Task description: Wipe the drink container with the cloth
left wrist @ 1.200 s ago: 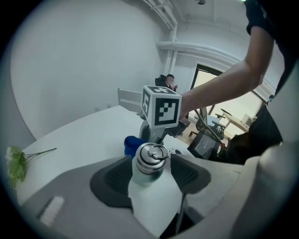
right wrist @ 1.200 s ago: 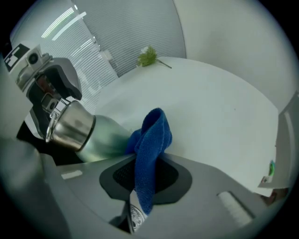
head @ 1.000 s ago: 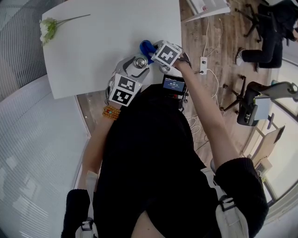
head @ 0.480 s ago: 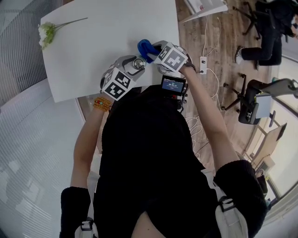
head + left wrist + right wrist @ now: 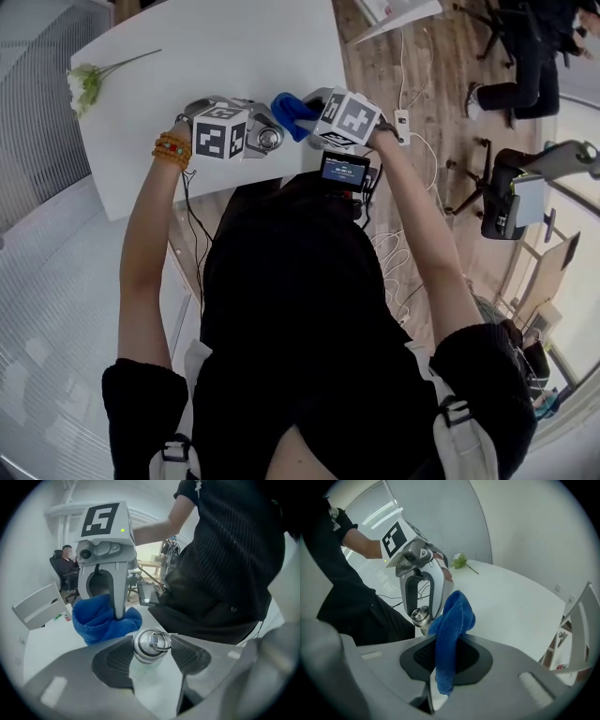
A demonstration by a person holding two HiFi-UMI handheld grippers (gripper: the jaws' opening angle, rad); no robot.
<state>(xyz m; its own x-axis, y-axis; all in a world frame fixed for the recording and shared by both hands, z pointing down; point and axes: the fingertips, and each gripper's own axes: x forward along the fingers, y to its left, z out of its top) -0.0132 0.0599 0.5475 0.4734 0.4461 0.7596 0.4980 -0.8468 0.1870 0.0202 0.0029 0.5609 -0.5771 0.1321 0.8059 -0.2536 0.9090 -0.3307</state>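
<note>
Left gripper point(image 5: 151, 658): fingers pinching the pale drink container with silver ringed cap point(image 5: 151, 643) just below the cap.
Right gripper point(image 5: 446, 657): fingers pinching the folded blue terry cloth point(image 5: 452, 618).
Container position: over the near edge of the white bench point(image 5: 216, 56), just beside the cloth.
Also on bench: white flower with green stem point(image 5: 86, 82), far left corner.
</note>
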